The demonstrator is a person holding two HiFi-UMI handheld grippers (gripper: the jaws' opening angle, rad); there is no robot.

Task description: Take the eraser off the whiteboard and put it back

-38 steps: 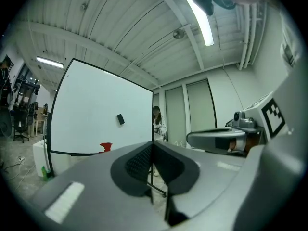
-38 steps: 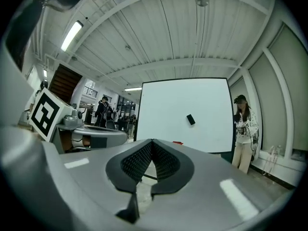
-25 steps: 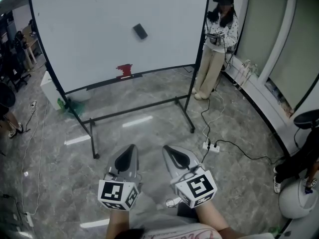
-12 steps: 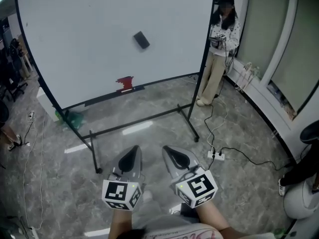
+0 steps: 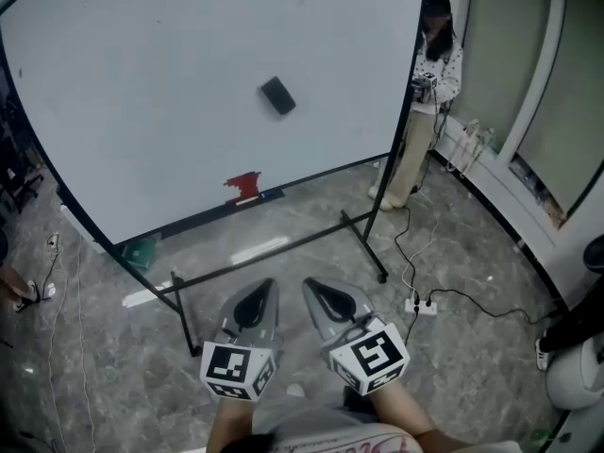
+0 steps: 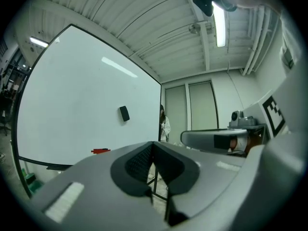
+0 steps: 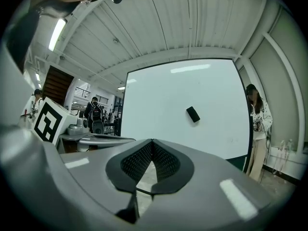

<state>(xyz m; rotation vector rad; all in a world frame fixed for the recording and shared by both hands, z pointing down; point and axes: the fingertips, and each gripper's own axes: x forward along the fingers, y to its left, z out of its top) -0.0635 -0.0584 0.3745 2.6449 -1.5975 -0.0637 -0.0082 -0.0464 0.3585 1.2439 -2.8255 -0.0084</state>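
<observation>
nearest, the left gripper (image 5: 257, 302) and the right gripper (image 5: 330, 300) point side by side, each with its jaws pressed together and nothing between them. beyond them, across the grey floor (image 5: 453, 347), stands the whiteboard (image 5: 142, 111). the dark eraser (image 5: 277, 95) sits tilted on the board near its middle, well above a red thing (image 5: 243, 186) on the ledge. a person (image 5: 429, 92) stands by the board's right edge.
</observation>
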